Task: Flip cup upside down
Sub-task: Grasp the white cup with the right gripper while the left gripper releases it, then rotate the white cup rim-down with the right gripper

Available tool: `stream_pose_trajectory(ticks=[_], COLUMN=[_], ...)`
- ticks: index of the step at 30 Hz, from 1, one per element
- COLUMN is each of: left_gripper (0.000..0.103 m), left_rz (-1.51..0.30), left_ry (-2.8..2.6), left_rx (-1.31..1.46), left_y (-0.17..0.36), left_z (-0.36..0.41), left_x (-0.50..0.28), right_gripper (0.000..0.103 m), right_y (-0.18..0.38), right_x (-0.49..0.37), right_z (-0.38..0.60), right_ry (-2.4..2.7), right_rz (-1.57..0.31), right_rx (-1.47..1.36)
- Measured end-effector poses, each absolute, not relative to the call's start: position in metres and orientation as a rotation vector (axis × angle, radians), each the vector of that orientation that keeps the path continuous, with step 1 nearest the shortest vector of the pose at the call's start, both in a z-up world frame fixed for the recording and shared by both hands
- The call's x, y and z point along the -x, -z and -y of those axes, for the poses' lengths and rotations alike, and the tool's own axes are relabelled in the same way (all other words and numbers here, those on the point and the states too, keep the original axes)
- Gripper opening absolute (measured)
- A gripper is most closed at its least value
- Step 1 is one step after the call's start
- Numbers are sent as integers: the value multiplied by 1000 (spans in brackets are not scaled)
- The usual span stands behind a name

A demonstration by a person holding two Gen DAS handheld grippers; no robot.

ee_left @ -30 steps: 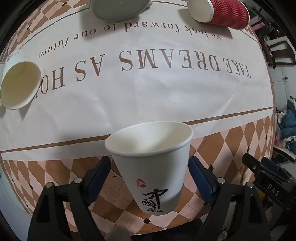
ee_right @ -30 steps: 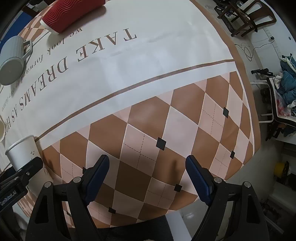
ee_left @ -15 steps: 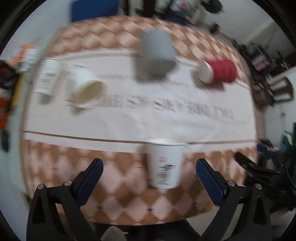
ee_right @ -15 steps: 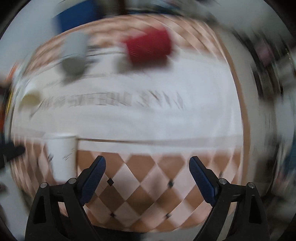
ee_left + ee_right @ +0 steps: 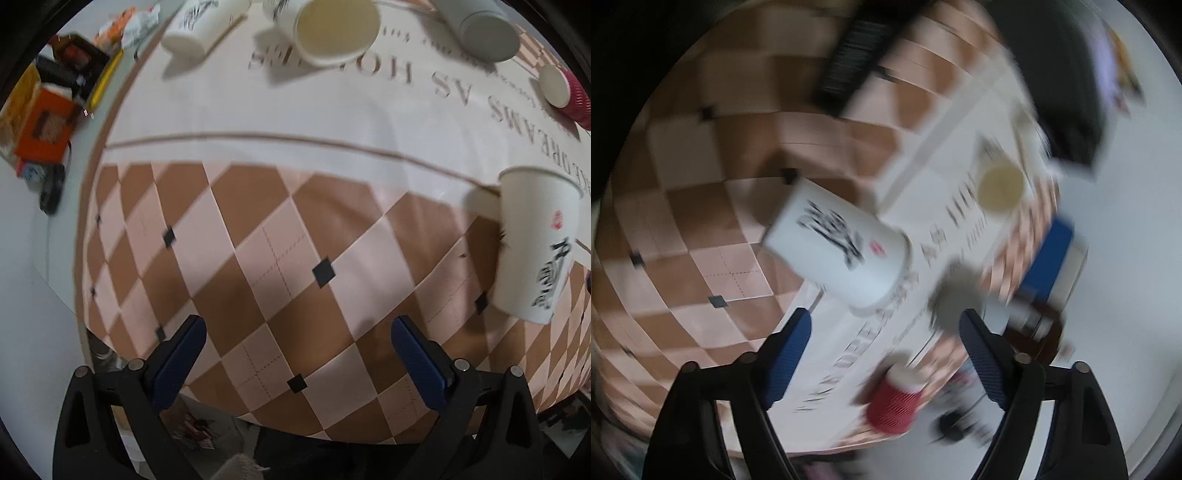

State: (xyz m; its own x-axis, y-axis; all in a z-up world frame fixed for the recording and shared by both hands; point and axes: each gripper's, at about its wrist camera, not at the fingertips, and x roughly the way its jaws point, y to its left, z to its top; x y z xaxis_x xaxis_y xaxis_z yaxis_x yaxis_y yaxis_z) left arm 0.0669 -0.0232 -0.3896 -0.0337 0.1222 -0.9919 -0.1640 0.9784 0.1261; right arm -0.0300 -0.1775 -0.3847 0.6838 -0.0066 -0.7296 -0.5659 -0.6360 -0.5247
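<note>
A white paper cup [image 5: 535, 243] with black calligraphy and a red seal stands upright on the checked tablecloth, at the right edge of the left wrist view. My left gripper [image 5: 295, 347] is open and empty, well to the left of the cup. In the blurred, rotated right wrist view the same cup [image 5: 842, 247] appears just beyond my open, empty right gripper [image 5: 886, 332], not between the fingers.
On the cloth's white band lie a paper cup on its side [image 5: 332, 29], another white cup [image 5: 199, 22], a grey mug [image 5: 484, 26] and a red ribbed cup [image 5: 569, 92]. Boxes and clutter [image 5: 48, 122] sit off the left table edge.
My left gripper has let go of the cup, pulled back and swung left; the cup now stands to its right. My right gripper has rolled strongly and turned toward the cup.
</note>
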Motion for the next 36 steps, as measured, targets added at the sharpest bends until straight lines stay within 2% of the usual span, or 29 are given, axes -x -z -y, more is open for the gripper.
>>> stream_pose_trajectory(ticks=[1,7,10,13,17,22,25,28,32,36], left_gripper=[102,102,102,102,102,102,102,102,102,102], left_rz=[-1597,-1608,-1607,-1604,-1582,-1554,-1545,-1542,-1543,-1541], left_ry=[-236,-245,-246,-253,-268,-290,-291,-281,-257,-231], left_rx=[44,116,133,150,144,137,123,111,97,73], left_y=[394,407,410,410,406,401,402,404,405,405], left_z=[18,-14,-28,-45,-65,-79,-83,-84,-88,-84], left_x=[-65,-64,-62,-65,-72,-70,-73,-76,-82,-91], right_gripper=[70,61,63,62,61,62,62,62,62,62], right_y=[391,428,439,437,430,408,389,381,388,404], right_x=[34,48,53,54,52,22,-18,-60,-111,-146], right_z=[177,180,181,178,168,148,142,156,191,236], right_ry=[-946,-1052,-1068,-1080,-1084,-982,-883,-757,-573,-400], right_rz=[-399,-193,-149,-169,-306,-665,-1083,-1388,-1715,-1932], right_rx=[2172,2417,2478,2476,2384,2144,1806,1501,1122,782])
